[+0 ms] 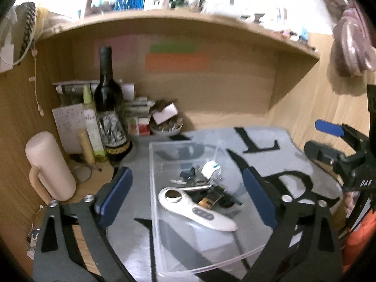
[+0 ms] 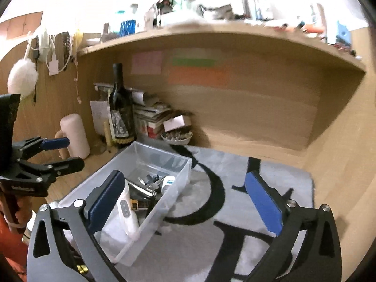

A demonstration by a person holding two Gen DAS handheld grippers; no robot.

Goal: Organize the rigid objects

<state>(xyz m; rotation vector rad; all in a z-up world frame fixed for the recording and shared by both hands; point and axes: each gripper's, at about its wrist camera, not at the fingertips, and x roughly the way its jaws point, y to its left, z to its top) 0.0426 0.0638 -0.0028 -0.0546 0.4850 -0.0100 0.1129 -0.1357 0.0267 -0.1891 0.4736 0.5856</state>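
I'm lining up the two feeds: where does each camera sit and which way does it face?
Left wrist: on the left gripper, over the clear bin, facing the desk's back corner; open jaws, right gripper at right.
Right wrist: on the right gripper, right of the bin, over the grey mat; left gripper at left.
Shared: bin, wine bottle.

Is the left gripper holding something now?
No. The left gripper is open, with its fingers on both sides of the clear box, and nothing sits between them.

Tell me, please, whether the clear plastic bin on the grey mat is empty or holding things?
Holding things: the clear bin contains a white handheld device and small metal items.
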